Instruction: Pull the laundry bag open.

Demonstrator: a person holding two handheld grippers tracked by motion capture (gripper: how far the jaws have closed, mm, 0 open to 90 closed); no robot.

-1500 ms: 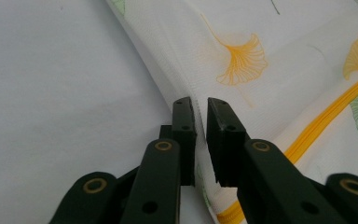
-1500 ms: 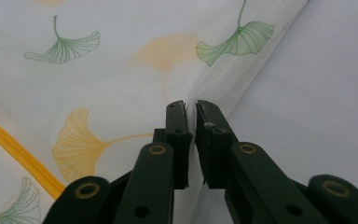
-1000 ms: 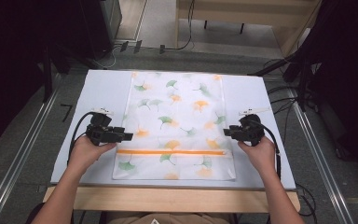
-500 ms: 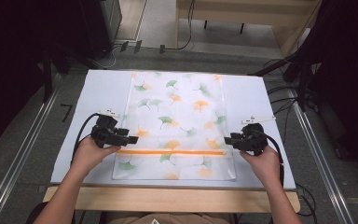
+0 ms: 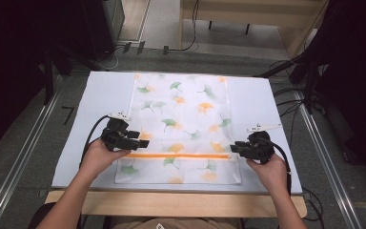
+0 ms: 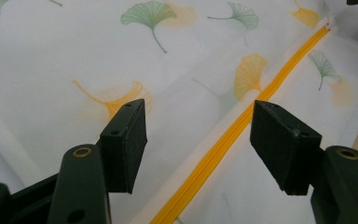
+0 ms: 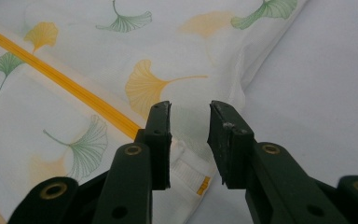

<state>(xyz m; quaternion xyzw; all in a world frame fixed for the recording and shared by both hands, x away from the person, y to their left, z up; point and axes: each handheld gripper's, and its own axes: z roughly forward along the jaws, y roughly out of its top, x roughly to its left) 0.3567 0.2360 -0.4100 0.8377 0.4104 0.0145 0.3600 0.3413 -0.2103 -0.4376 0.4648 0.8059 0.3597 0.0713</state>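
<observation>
A white leaf-print bag (image 5: 178, 129) is lying flat on the table (image 5: 95, 95), its orange zipper (image 5: 176, 155) running crosswise between the two hands. The left gripper (image 5: 138, 138) is hovering over the zipper's left end, jaws just opening wide with nothing between them. The right gripper (image 5: 234, 148) is sitting nearest the zipper's end tab (image 7: 193, 175), jaws just closing narrower, not yet pinching it.

I see bare bench (image 5: 100, 95) flanking the flat cloth bag (image 5: 186, 109); nothing upright blocks my path.
</observation>
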